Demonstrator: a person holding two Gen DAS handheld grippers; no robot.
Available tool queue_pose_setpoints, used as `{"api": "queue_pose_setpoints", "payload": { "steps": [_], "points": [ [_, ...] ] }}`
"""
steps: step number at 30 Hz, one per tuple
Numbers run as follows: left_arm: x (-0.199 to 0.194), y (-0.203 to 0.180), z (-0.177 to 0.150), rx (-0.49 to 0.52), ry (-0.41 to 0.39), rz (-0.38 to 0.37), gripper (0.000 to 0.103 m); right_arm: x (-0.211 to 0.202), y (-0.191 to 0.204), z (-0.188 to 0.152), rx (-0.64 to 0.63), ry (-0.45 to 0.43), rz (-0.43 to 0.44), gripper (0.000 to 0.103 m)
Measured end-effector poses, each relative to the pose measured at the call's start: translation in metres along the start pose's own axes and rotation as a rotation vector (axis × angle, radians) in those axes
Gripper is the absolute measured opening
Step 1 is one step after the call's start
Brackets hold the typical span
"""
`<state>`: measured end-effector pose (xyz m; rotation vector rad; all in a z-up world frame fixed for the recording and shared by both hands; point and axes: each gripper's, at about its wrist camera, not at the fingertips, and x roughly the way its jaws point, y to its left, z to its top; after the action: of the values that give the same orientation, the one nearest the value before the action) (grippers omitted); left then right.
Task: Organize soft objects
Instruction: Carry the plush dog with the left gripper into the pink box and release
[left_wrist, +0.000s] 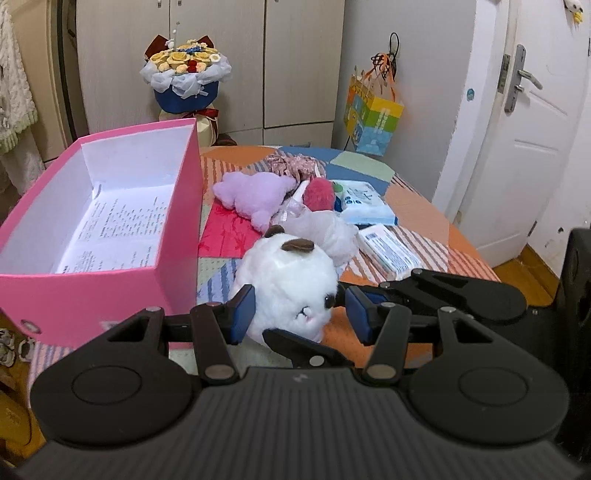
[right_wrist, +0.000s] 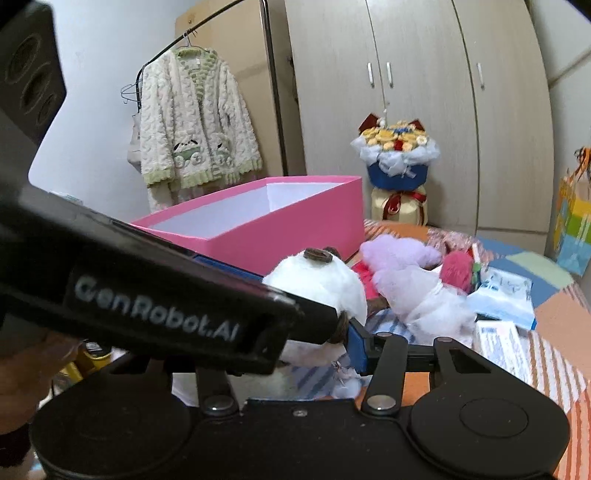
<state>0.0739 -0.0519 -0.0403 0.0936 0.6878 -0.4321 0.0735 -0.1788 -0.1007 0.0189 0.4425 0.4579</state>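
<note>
Left gripper (left_wrist: 301, 314) and right gripper (right_wrist: 317, 339) both clasp the white plush toy (left_wrist: 288, 280); pink box (left_wrist: 110, 206) lies left of them.

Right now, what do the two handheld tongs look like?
Both tongs are matte black, with ribbed bodies, round pivot discs, silver rivets on jointed link bars, and blue pads on the fingers. The left tongs carry white GenRobot.AI lettering on the side. No cables show.

A home bedroom. Beige wardrobe doors (right_wrist: 417, 110) fill the back wall at twelve o'clock, and a fleecy cream jacket (right_wrist: 195, 122) hangs from a clothes rail at ten o'clock. A patchwork-covered surface (left_wrist: 417, 206) holds plush toys, a flower bouquet (left_wrist: 184, 79) stands behind at eleven o'clock, and a white door (left_wrist: 524, 129) closes the room at two o'clock.
</note>
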Motion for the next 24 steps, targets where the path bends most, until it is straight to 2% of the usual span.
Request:
{"api": "queue_pose_setpoints", "payload": {
  "steps": [8,14,24],
  "points": [
    [-0.044,0.007,0.003,0.002,0.002,0.007,0.052,-0.016,0.027,0.020,-0.078,0.020,0.038,0.055],
    [-0.078,0.016,0.011,0.007,-0.044,0.034,0.052,-0.027,0.051,0.043,-0.153,-0.003,0.052,0.055],
    [-0.109,0.055,0.054,-0.011,-0.105,0.056,0.052,-0.017,0.076,0.101,-0.223,-0.029,0.106,0.055]
  ]
}}
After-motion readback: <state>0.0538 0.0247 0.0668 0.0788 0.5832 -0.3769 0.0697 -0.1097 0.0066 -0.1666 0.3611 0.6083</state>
